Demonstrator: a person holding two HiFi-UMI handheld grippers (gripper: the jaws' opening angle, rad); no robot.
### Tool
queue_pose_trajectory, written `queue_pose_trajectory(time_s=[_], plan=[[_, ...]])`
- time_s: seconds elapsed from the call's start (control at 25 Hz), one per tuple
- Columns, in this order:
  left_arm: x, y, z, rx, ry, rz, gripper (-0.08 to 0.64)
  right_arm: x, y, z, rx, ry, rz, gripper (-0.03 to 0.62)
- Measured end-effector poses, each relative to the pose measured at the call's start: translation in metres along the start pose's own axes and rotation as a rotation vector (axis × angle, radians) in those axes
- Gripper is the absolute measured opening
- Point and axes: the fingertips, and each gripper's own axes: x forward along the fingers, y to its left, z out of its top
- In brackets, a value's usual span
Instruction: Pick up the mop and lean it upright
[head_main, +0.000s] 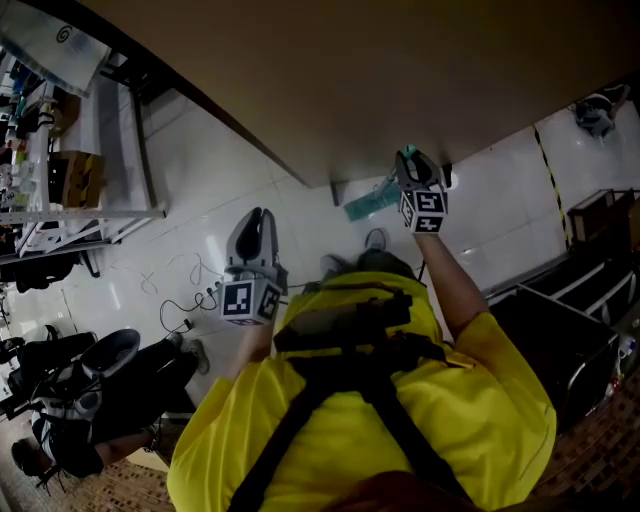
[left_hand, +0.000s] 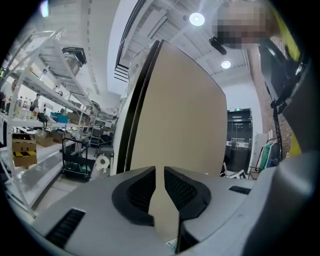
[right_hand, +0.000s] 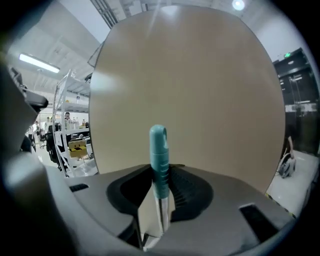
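The mop's teal handle end (right_hand: 159, 155) stands upright between the jaws of my right gripper (right_hand: 159, 175), which is shut on it; bare metal shaft shows just below the teal grip. In the head view the right gripper (head_main: 412, 162) is held out close to the tan panel (head_main: 350, 70), and the teal mop head (head_main: 370, 203) lies on the white floor at the panel's foot. My left gripper (head_main: 258, 222) hovers to the left, apart from the mop. Its jaws (left_hand: 160, 175) stand nearly together with nothing between them.
Metal shelving racks (head_main: 60, 180) line the left side. Black wheeled equipment (head_main: 70, 390) sits at the lower left. A cable and power strip (head_main: 195, 295) lie on the floor by the left gripper. A black metal frame (head_main: 590, 300) stands at the right.
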Motion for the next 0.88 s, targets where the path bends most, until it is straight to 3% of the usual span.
queue_pose_trajectory(time_s=[0.16, 0.6, 0.76, 0.84, 0.88], plan=[[-0.001, -0.001, -0.003, -0.006, 0.004, 0.012, 0.060, 0.029, -0.011, -0.022, 0.020, 0.025, -0.029, 0.114], [0.001, -0.005, -0.008, -0.015, 0.025, 0.013, 0.060, 0.087, -0.021, -0.008, 0.013, 0.057, -0.110, 0.117], [0.003, 0.028, 0.000, -0.052, 0.029, 0.008, 0.060, 0.108, 0.005, 0.001, 0.024, 0.049, -0.128, 0.128], [0.003, 0.041, 0.004, -0.063, 0.024, 0.017, 0.060, 0.106, 0.016, 0.003, 0.016, 0.050, -0.111, 0.295], [0.002, 0.035, 0.003, -0.064, 0.020, 0.020, 0.060, 0.094, 0.012, 0.004, 0.008, 0.038, -0.101, 0.298]])
